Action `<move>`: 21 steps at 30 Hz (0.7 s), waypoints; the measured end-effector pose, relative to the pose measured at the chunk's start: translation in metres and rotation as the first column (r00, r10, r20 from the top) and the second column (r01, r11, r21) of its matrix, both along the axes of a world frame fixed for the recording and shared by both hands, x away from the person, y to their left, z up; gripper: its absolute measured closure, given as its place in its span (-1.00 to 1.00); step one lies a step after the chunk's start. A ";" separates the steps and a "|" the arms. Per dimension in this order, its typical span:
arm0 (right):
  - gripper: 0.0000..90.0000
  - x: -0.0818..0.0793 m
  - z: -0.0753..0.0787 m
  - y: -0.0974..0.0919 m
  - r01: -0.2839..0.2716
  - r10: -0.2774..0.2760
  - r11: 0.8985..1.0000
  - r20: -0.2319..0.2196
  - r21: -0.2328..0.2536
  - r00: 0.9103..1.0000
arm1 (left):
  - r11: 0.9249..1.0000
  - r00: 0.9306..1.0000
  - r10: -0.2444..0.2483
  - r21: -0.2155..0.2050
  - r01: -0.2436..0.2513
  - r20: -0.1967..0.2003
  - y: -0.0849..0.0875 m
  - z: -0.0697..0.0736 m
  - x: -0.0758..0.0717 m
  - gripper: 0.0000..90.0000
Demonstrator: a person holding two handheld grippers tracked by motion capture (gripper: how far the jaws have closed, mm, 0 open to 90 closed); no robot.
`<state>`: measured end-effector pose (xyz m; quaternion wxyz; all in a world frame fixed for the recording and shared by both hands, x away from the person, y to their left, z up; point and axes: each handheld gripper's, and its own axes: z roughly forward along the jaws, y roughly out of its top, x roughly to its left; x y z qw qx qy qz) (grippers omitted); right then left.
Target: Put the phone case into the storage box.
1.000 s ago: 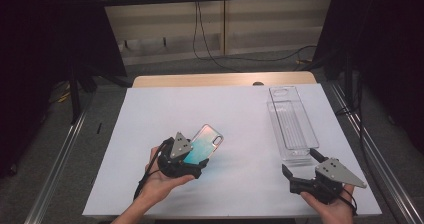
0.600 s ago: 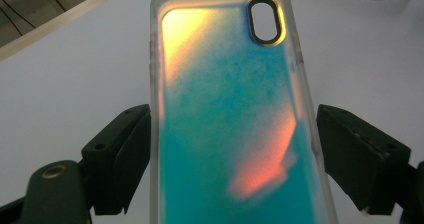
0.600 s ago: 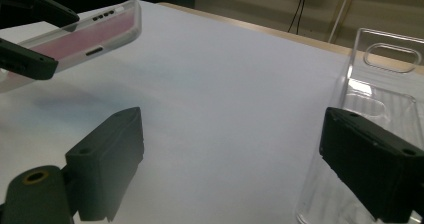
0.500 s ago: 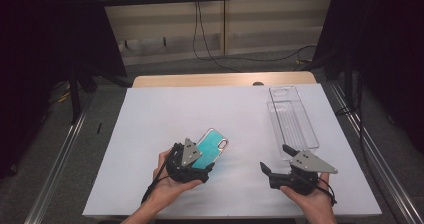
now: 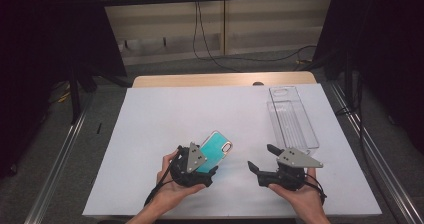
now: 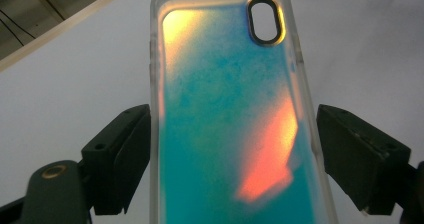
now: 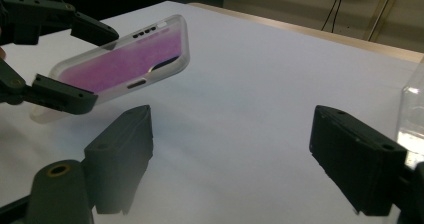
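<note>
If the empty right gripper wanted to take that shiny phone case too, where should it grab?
Probably the free camera end of the phone case, jaws across its two long edges, coming from the right gripper's side. The left gripper clamps the lower end, and the case hangs tilted above the table.

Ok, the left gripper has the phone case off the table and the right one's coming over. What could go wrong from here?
1. The left gripper holds the phone case only by its long edges, near one end; most of it juts out tilted, so a nudge could twist it loose.
2. The right gripper, jaws just closing with nothing between them, points toward the case and might knock it.
3. The clear tray lies beside the right hand; a sideways swing could shove it.
</note>
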<state>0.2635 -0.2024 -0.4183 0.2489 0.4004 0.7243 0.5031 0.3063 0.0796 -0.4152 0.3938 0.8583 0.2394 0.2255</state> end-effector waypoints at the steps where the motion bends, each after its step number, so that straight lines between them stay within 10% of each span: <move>1: -0.61 0.001 0.001 0.001 -0.003 0.003 1.000 -0.002 0.008 1.000 | 1.000 1.000 0.000 0.004 0.000 0.012 -0.001 0.000 0.000 -0.62; 21: -0.47 0.028 0.028 0.017 -0.008 -0.001 0.998 -0.139 -0.065 0.990 | 1.000 0.990 0.015 0.001 -0.016 0.141 -0.023 -0.002 0.004 -0.62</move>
